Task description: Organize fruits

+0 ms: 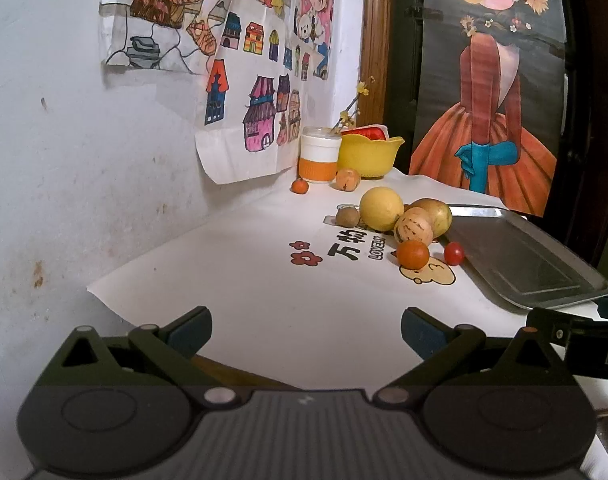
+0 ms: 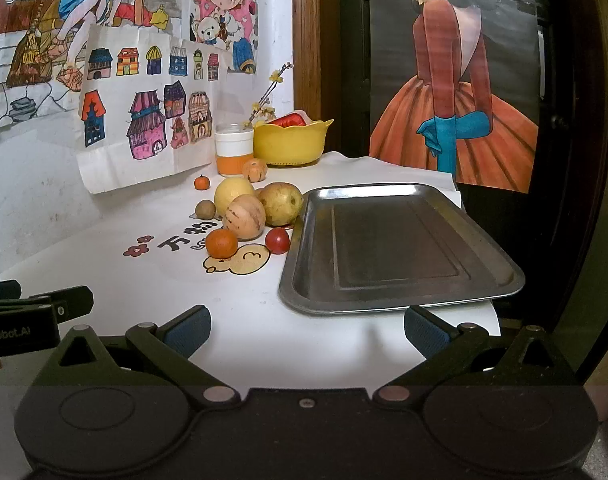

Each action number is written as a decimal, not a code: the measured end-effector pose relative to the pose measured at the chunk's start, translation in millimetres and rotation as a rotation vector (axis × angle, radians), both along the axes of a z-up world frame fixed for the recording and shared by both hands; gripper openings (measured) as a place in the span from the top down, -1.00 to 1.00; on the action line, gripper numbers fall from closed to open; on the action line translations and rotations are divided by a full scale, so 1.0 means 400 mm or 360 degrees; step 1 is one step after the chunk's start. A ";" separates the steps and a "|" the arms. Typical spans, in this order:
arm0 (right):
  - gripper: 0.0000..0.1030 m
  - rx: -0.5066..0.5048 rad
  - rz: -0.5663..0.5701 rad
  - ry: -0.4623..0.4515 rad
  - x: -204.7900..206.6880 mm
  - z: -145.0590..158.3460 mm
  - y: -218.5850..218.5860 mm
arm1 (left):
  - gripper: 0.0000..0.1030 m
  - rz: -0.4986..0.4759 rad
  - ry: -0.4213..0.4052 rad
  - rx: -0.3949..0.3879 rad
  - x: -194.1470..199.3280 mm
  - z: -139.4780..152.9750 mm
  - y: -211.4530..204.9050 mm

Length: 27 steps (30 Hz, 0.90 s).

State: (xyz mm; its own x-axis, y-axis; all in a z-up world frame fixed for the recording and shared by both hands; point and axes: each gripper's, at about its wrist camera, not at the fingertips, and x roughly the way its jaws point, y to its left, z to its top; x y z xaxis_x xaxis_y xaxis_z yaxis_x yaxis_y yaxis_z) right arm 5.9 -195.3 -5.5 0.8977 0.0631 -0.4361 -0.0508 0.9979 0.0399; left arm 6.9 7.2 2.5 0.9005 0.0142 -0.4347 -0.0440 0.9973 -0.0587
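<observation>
While fruits (image 2: 246,216) lie apart, both hand-held grippers (image 1: 305,332) (image 2: 307,330) gape empty.

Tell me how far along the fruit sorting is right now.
Nothing looks done: the metal tray is empty. Nothing is in hand; the left gripper and right gripper are open. Left: all the fruit, like the orange and red tomato, on the cloth.

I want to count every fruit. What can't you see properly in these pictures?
- Red thing in the yellow bowl: the rim hides most of it, both views.
- Printed words on the white cloth: fruit covers part.
- Metal tray: its near corner sits behind the right gripper in the right view.
</observation>
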 end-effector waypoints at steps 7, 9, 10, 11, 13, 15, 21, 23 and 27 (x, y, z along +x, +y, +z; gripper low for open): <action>-0.99 -0.0001 0.0001 0.0001 0.000 0.000 0.001 | -0.99 -0.0001 -0.0002 0.0001 0.001 0.000 0.000; -0.99 -0.0002 0.0003 0.0003 0.000 -0.001 0.001 | -0.99 -0.0001 0.0000 0.0000 0.001 0.000 0.000; -0.99 -0.0003 0.0003 0.0003 0.000 -0.001 0.001 | -0.99 -0.0001 0.0000 -0.0001 0.001 0.000 0.000; -0.99 -0.0003 0.0003 0.0003 0.000 -0.001 0.002 | -0.99 -0.0002 0.0000 0.0000 0.000 0.000 -0.001; -0.99 -0.0003 0.0003 0.0003 0.000 -0.001 0.002 | -0.99 -0.0005 0.0000 0.0004 0.002 0.001 0.000; -0.99 -0.0003 0.0004 0.0005 0.001 -0.001 0.002 | -0.99 -0.0004 0.0000 0.0005 0.003 0.002 -0.001; -0.99 -0.0005 0.0005 0.0009 0.004 -0.002 0.005 | -0.99 -0.0006 0.0004 0.0013 0.006 0.002 -0.002; -0.99 -0.0009 0.0005 0.0006 0.005 -0.002 0.005 | -0.99 -0.0012 0.0008 0.0020 0.012 0.004 -0.003; -0.99 -0.0019 0.0018 -0.0016 0.014 0.006 0.003 | -0.99 -0.0021 0.0016 0.0028 0.029 0.009 -0.001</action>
